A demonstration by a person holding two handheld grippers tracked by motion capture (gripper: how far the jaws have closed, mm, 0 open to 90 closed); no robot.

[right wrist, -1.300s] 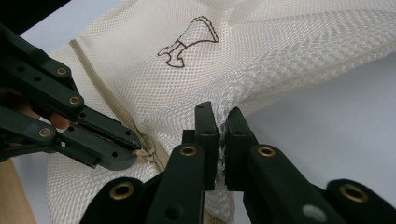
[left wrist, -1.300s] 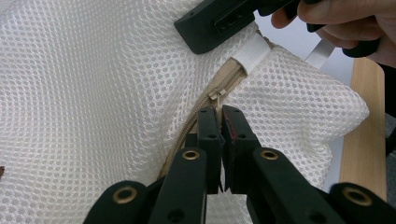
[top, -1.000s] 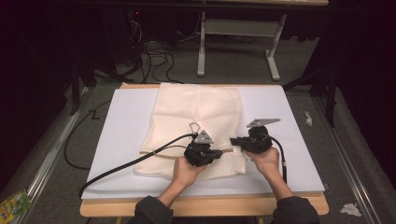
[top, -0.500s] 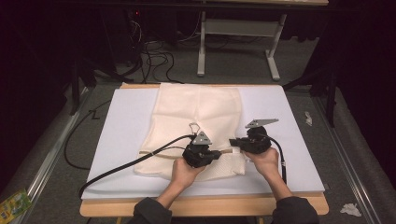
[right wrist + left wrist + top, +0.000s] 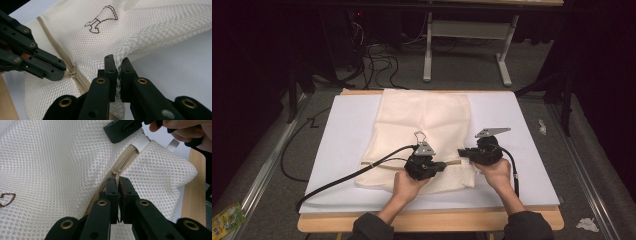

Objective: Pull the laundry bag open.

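Observation:
A cream mesh bag (image 5: 427, 120) lies flat on a white board (image 5: 522, 115). Its beige zipper (image 5: 126, 161) runs across the near end. My left gripper (image 5: 118, 180) is shut on the zipper pull (image 5: 116, 173); in the high view the left gripper (image 5: 445, 165) points right along the zipper line. My right gripper (image 5: 118, 62) is shut on a fold of mesh next to the zipper's right end, close to a white tab (image 5: 140, 143). In the high view the right gripper (image 5: 461, 153) faces the left one, a few centimetres away. A brown stitched mark (image 5: 101, 17) sits on the bag.
The board rests on a wooden table whose front edge (image 5: 427, 220) is near the person's sleeves. The left gripper's cable (image 5: 347, 175) trails over the bag and off the board's left front. A metal stand (image 5: 467, 50) and floor cables lie beyond the table.
The left gripper has edged very slightly to the left along the zipper line. The right gripper holds its place.

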